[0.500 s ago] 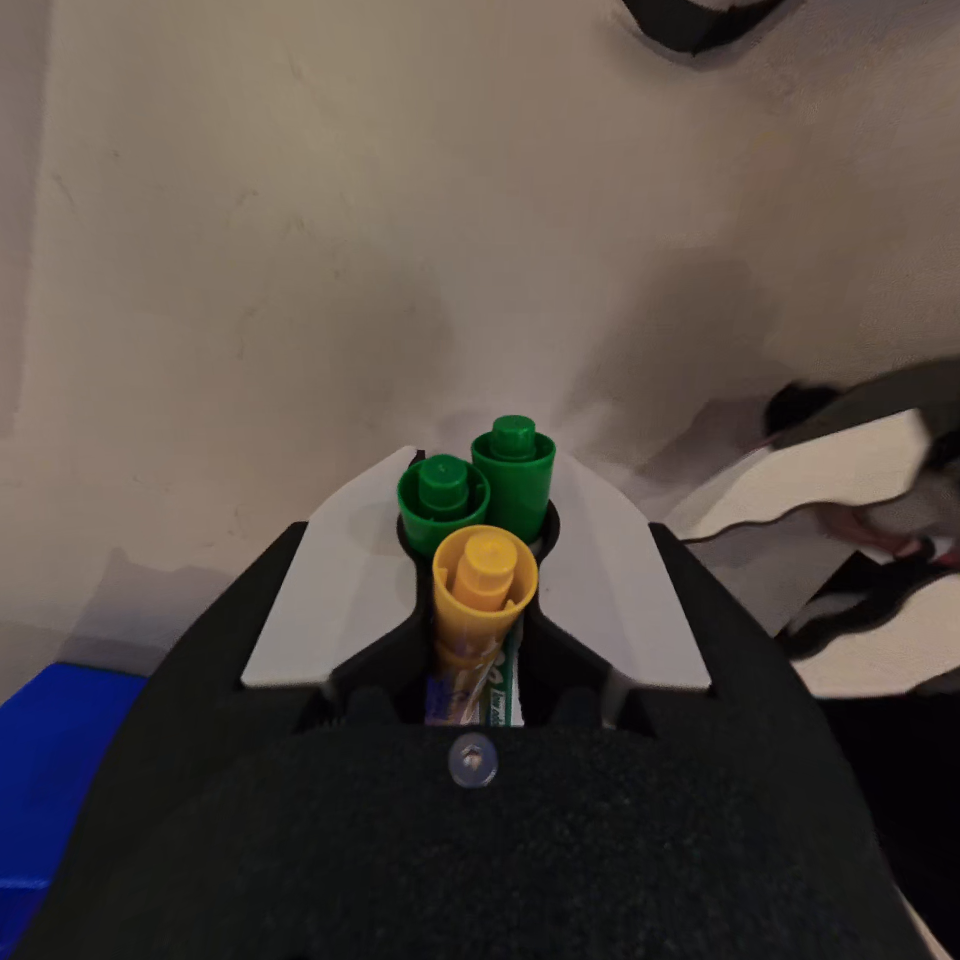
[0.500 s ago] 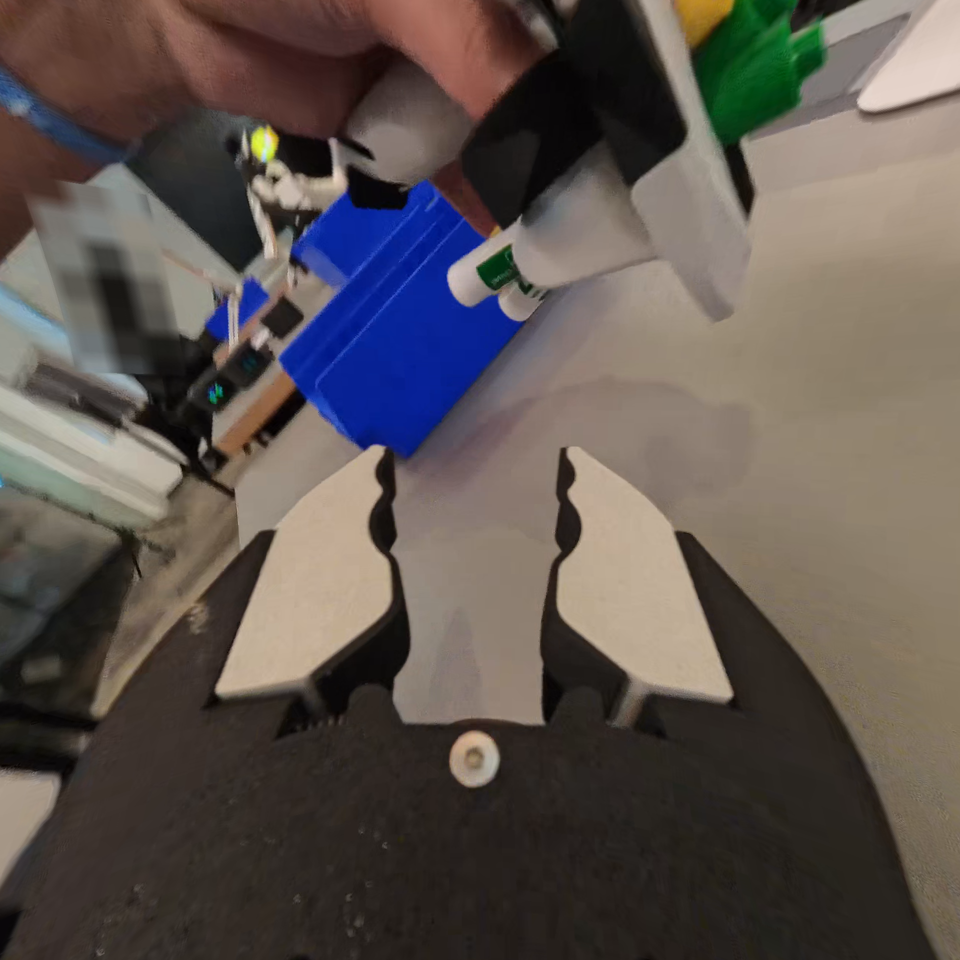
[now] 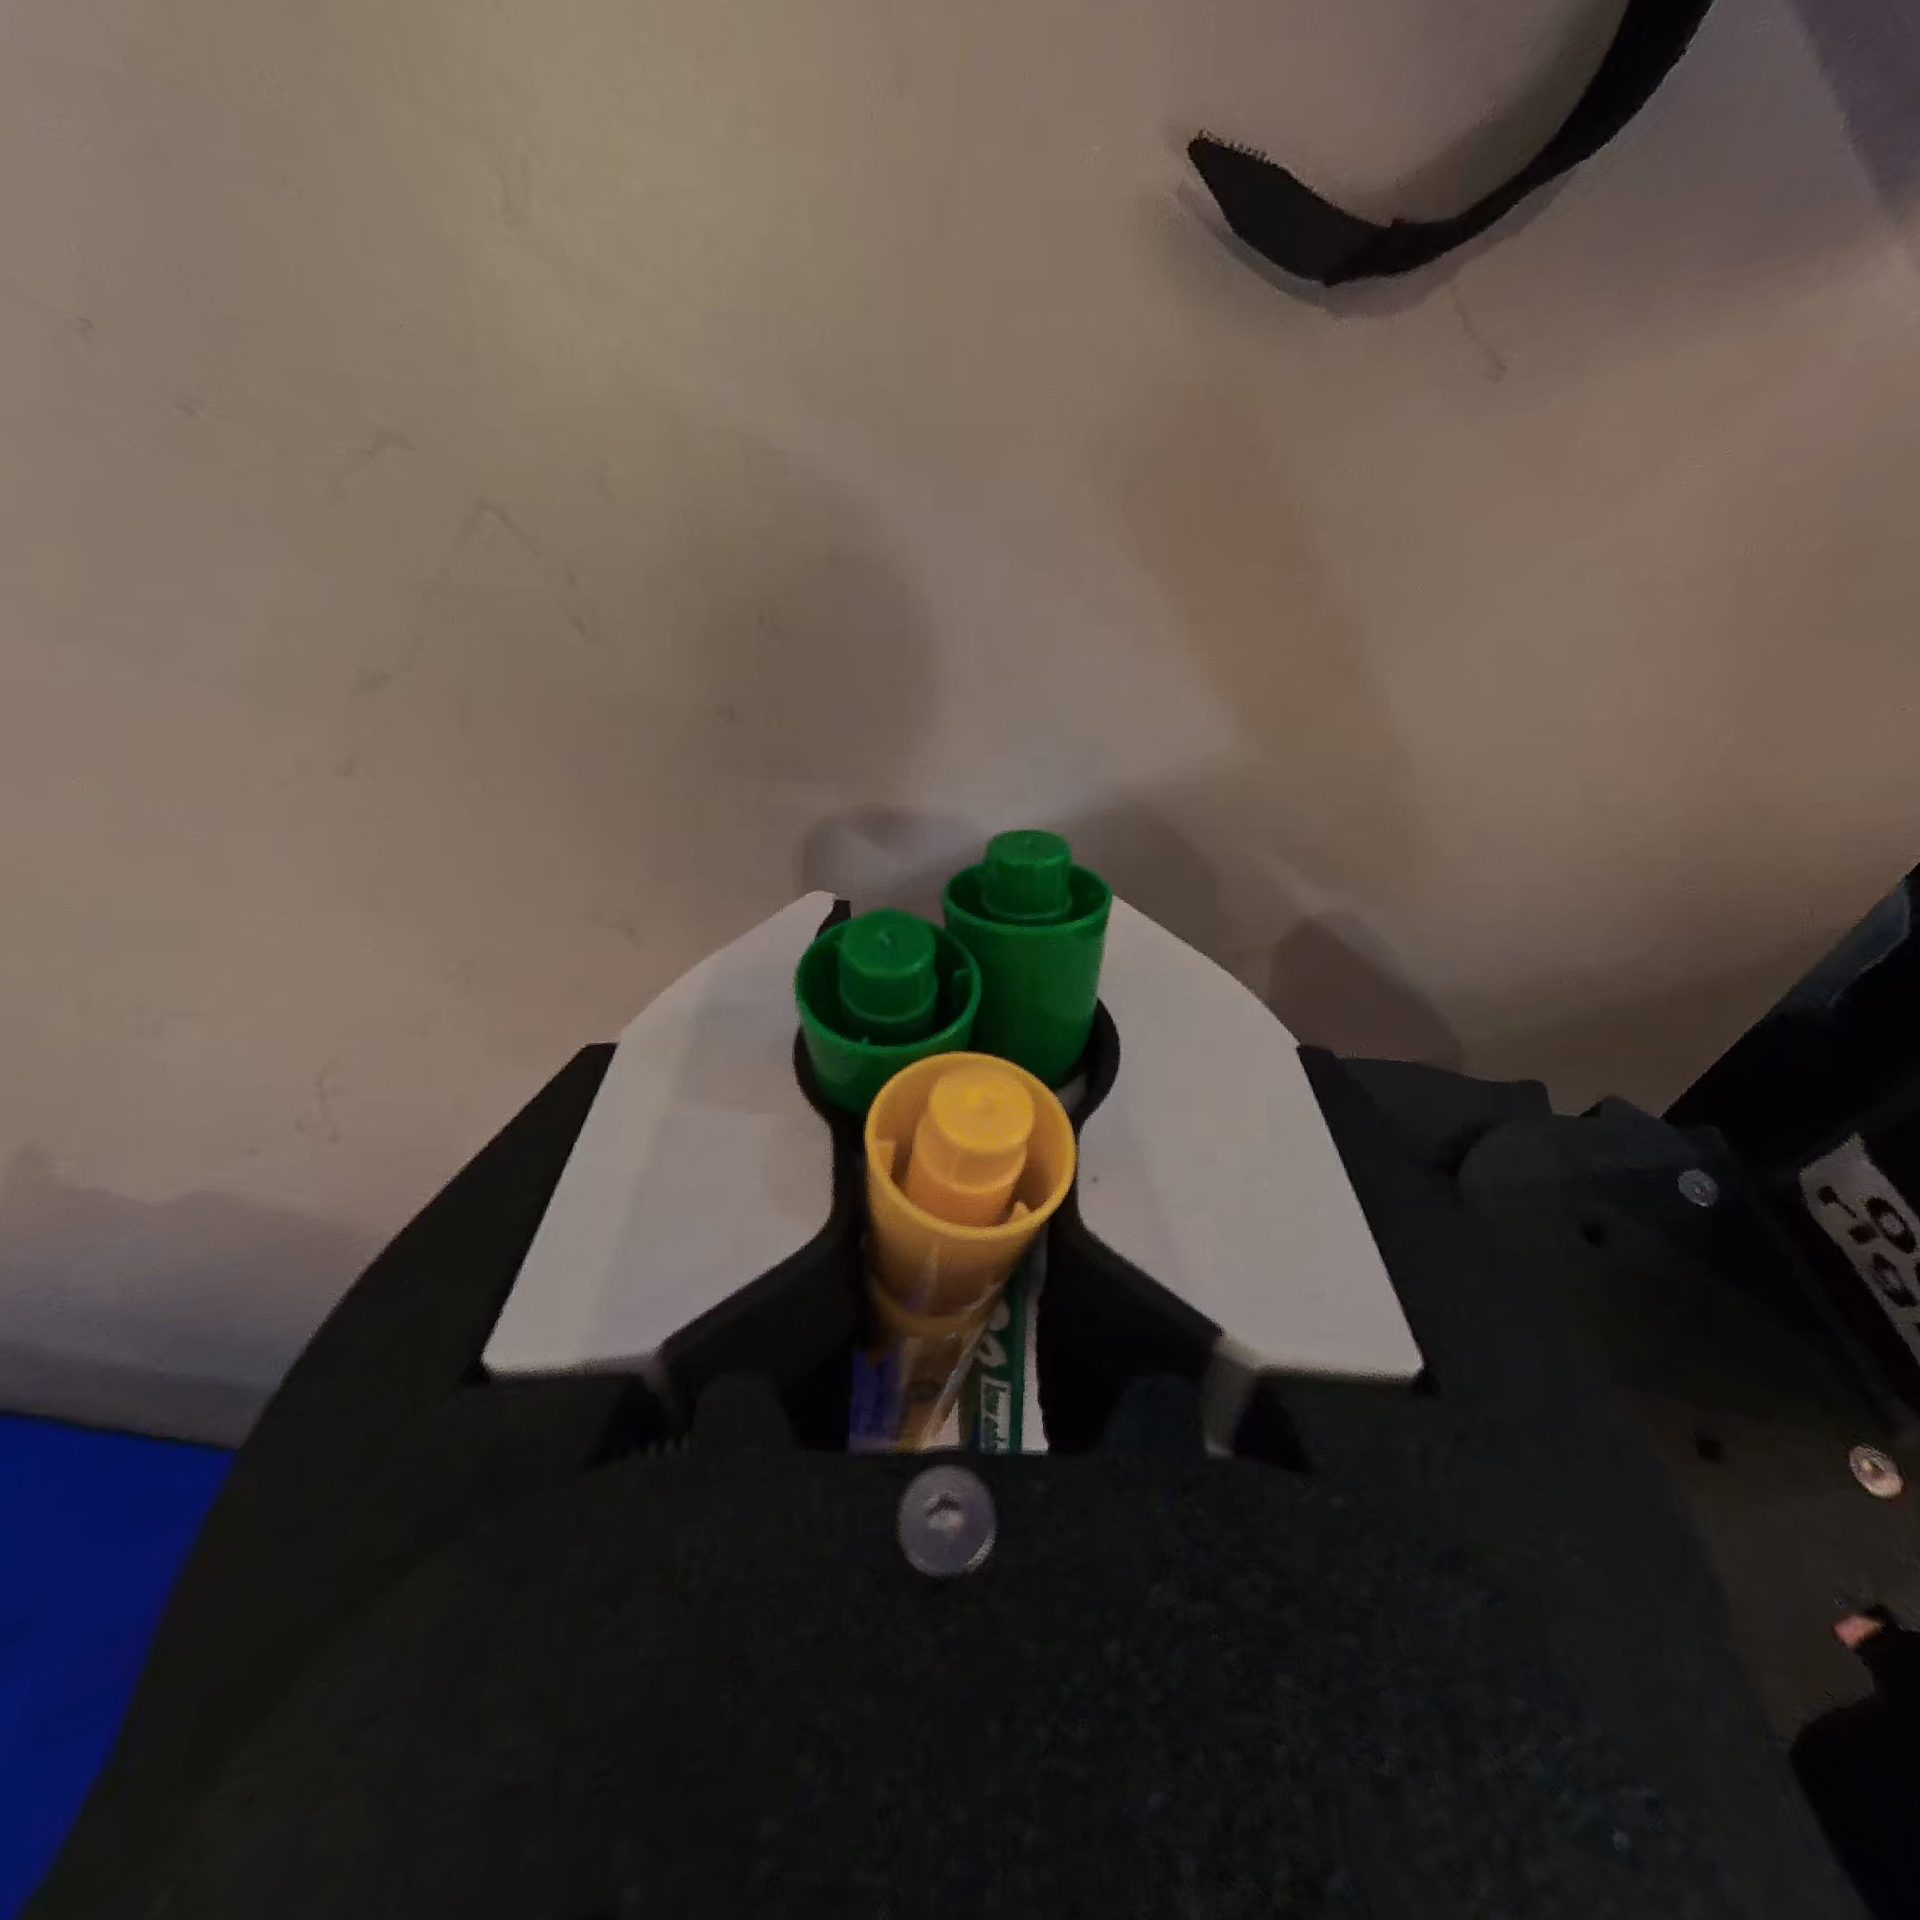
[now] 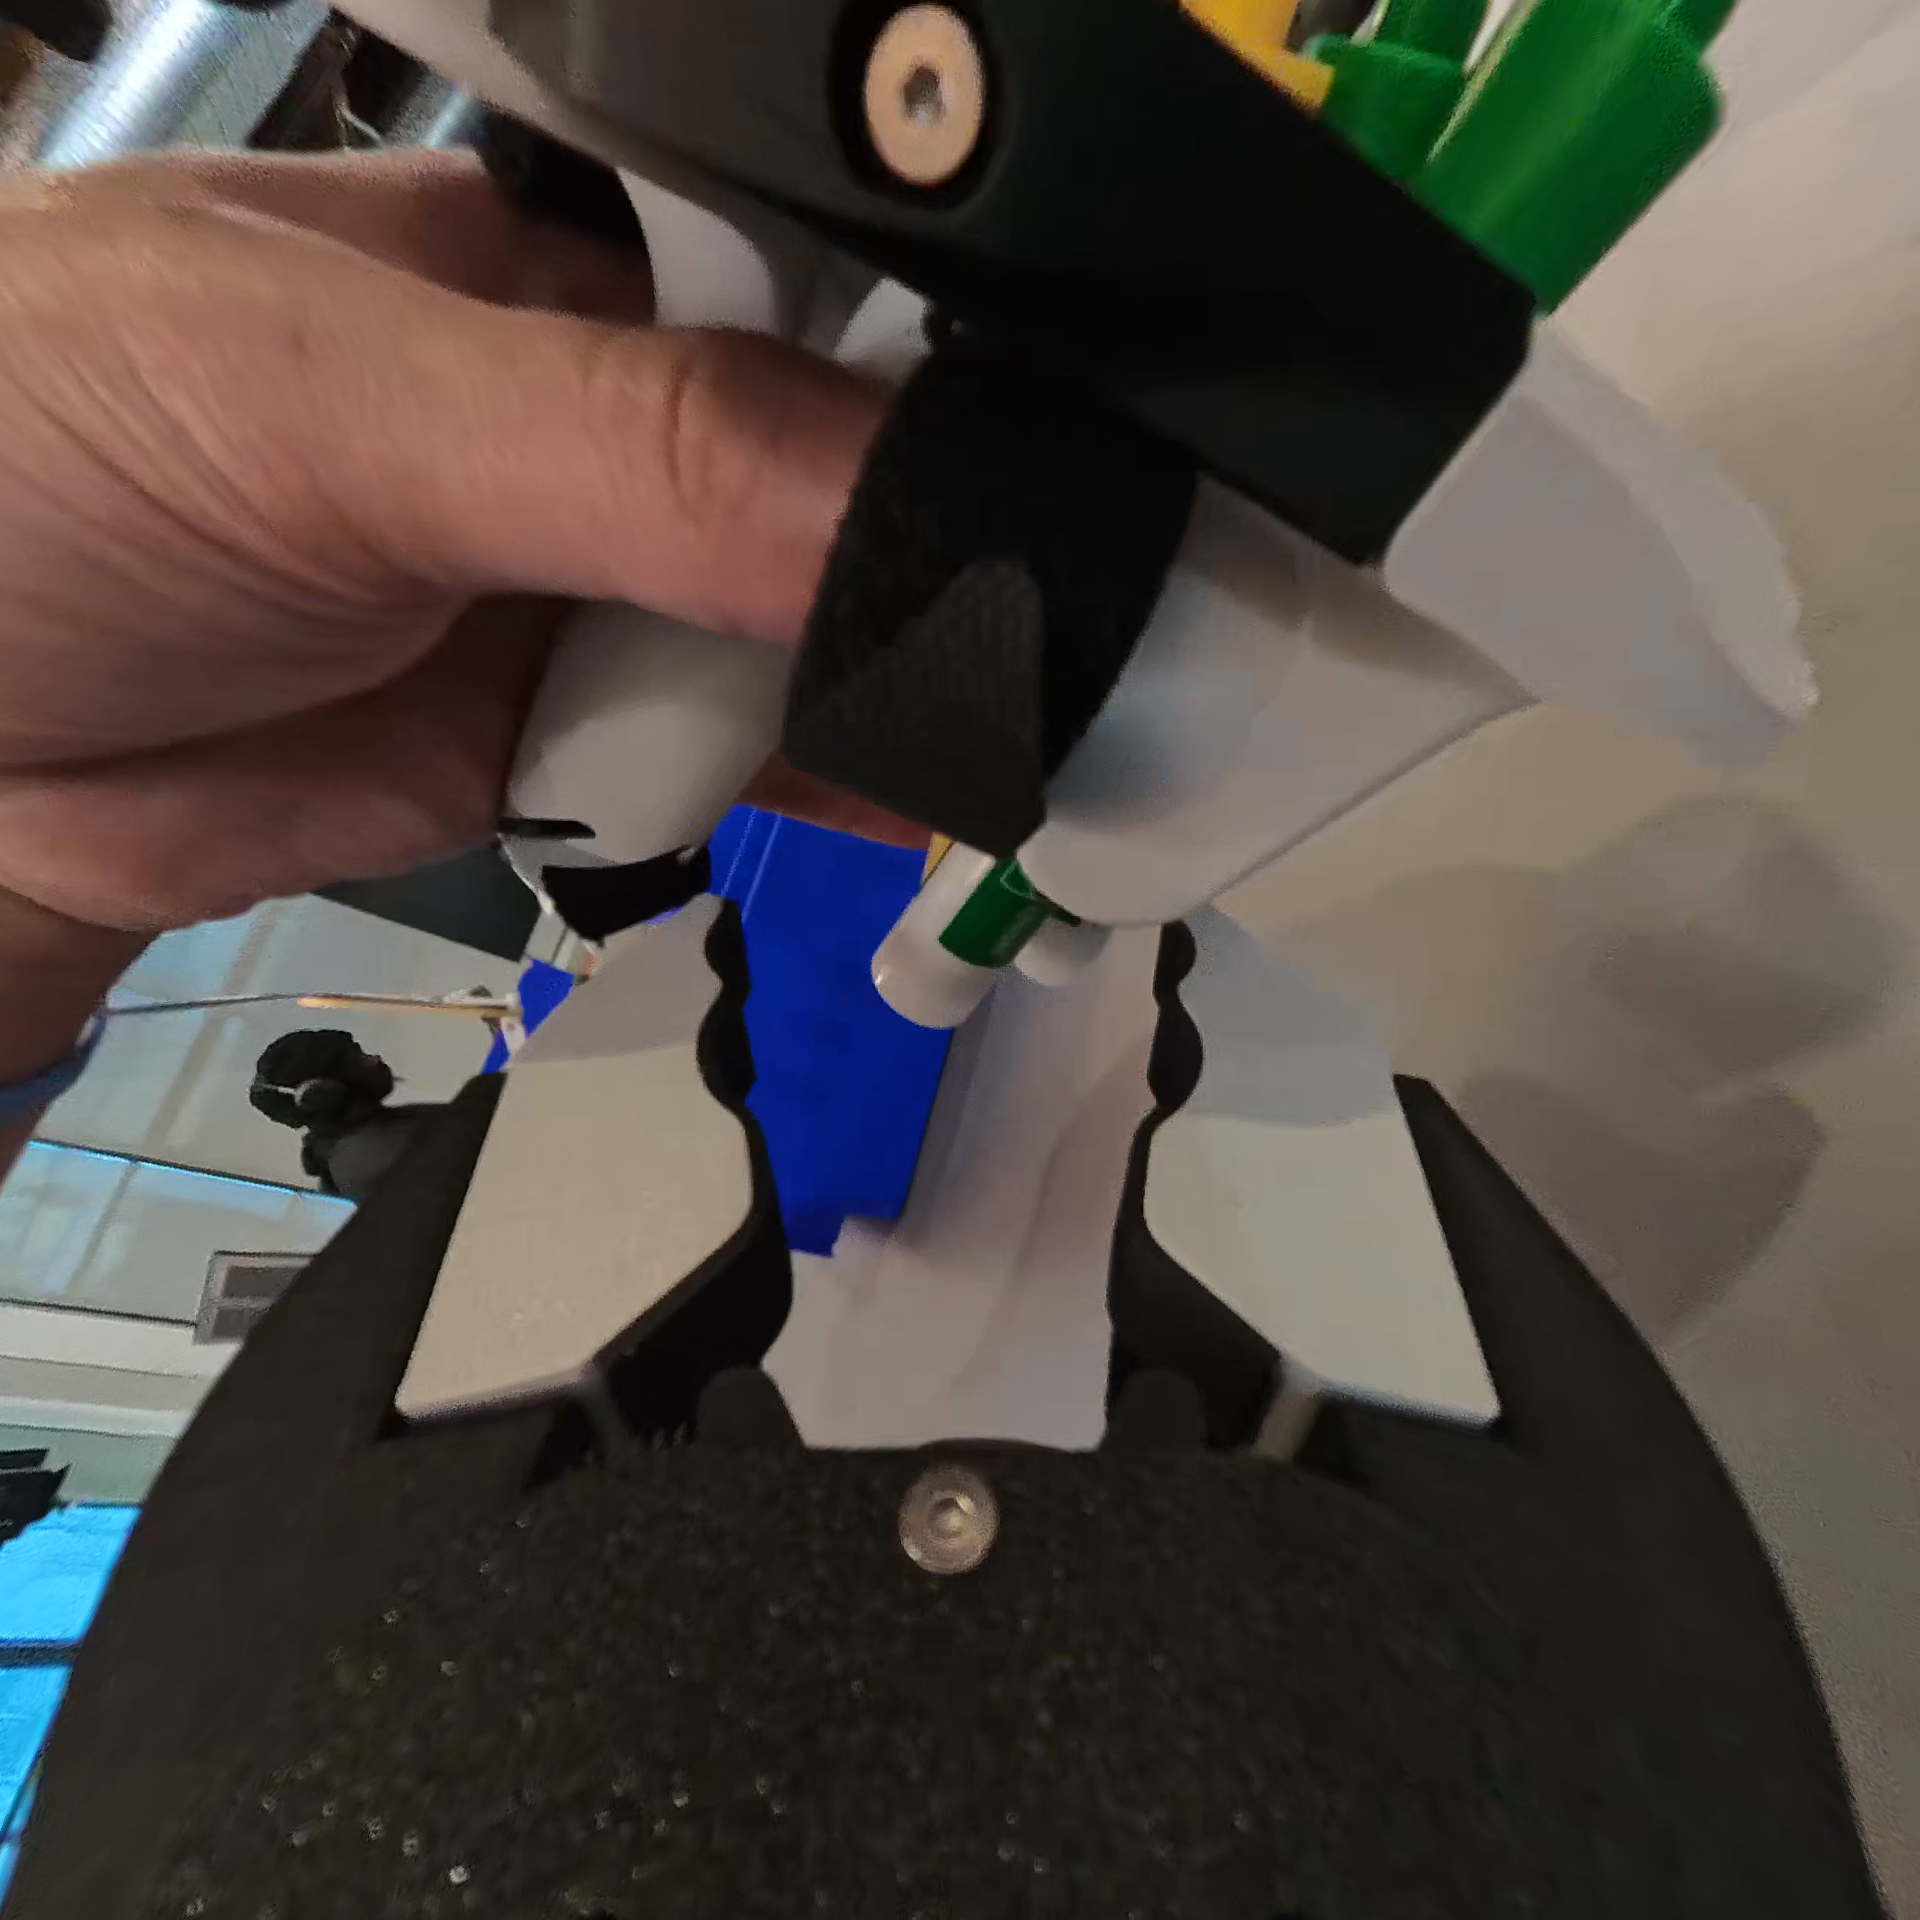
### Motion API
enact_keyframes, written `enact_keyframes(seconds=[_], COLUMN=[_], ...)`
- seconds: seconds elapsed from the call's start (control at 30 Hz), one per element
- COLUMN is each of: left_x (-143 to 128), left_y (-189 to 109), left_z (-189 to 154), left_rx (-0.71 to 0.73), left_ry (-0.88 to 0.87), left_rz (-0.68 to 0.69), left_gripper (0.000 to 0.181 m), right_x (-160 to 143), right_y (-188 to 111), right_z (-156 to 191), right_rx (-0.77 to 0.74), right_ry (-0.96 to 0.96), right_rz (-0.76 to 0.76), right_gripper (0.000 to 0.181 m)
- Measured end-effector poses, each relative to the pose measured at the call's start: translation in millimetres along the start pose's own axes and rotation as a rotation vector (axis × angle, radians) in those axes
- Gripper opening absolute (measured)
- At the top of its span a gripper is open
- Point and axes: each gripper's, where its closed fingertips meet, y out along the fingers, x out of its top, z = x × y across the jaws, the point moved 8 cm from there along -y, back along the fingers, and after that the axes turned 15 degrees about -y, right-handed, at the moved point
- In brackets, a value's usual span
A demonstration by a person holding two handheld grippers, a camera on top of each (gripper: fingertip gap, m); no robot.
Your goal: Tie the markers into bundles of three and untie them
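Note:
My left gripper (image 3: 961,940) is shut on three markers held caps forward: two green-capped markers (image 3: 1023,956) side by side and a yellow-capped marker (image 3: 966,1153) nearer the camera. A black strap (image 3: 1340,234) lies curled on the beige table at the far right. In the right wrist view my right gripper (image 4: 951,935) is open and empty, just under the left gripper. The markers' white rear ends (image 4: 935,971) stick out right above its fingertips, and the green caps (image 4: 1507,135) show at the top right. A hand (image 4: 343,540) holds the left gripper.
A blue box (image 4: 831,1049) stands on the table beyond the right gripper and shows at the lower left in the left wrist view (image 3: 94,1538). The right gripper's black body (image 3: 1787,1299) fills the right edge of the left wrist view. Room furniture lies far left.
The right gripper has moved much closer to the left gripper, up under the markers' rear ends. The left view has shifted so more of the black strap shows. The left grip is unchanged.

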Motion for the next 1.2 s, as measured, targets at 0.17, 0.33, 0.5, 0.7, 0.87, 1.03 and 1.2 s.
enact_keyframes(seconds=[0.17,0.33,0.5,0.7,0.87,1.03,1.2], left_x=[1.2,1.0,-2.0,-8.5,-18.8,-39.0,-52.2], left_y=[-0.1,2.4,-0.8,-5.7,-13.1,-14.6,-13.0], left_z=[-0.4,-1.1,3.5,12.5,6.0,2.8,2.7], left_rx=[-0.059,-0.051,-0.031,0.045,0.041,0.020,0.014], left_ry=[-0.038,-0.025,0.012,0.078,0.265,0.414,0.518], left_rz=[-0.012,0.025,0.040,0.095,0.099,0.146,0.182], left_gripper=[0.039,0.039,0.039,0.039,0.039,0.039,0.038], right_x=[-4.5,-14.5,-22.5,17.2,44.8,48.8,44.2], right_y=[-4.2,-7.4,-50.9,-125.8,-174.8,-194.8,-189.0], right_z=[-9.8,-11.6,-17.2,-51.2,-88.8,-103.4,-113.1], right_rx=[0.028,0.054,0.052,-0.045,-0.257,-0.280,-0.256], right_ry=[-0.021,-0.035,-0.424,-0.946,-1.103,-1.092,-1.032], right_rz=[0.026,0.083,0.191,0.342,0.457,0.438,0.454], right_gripper=[0.066,0.066,0.061,0.055,0.054,0.052,0.049])
